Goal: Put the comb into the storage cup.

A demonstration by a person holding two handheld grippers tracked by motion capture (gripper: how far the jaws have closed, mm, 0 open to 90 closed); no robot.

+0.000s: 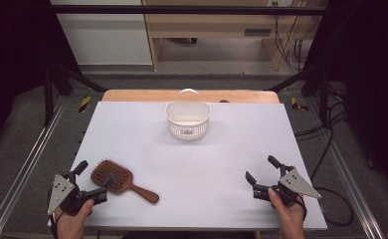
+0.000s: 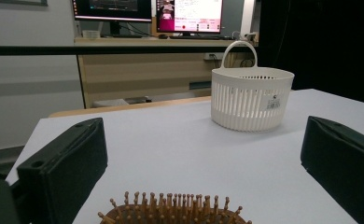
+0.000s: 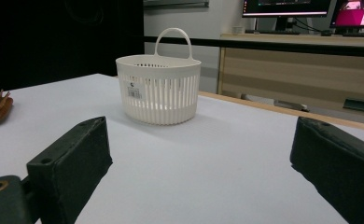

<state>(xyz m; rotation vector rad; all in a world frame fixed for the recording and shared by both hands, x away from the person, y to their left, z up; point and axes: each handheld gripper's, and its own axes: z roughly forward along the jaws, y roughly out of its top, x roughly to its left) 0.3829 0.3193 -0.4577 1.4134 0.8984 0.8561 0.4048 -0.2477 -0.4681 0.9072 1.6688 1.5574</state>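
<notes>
Just ahead of the wide-open, empty left gripper [image 1: 95, 177] lies the hairbrush [image 1: 113, 176], bristles up.

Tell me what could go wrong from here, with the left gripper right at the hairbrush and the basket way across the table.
1. The left gripper stands open at the bristled head of the hairbrush; closing on bristles rather than the handle may give a loose, tilting hold.
2. The white basket looks light and stands free near the far edge; a long brush dropped in at a slant might tip or shove it.
3. The right gripper is open and far from the basket, so nothing steadies it.
</notes>
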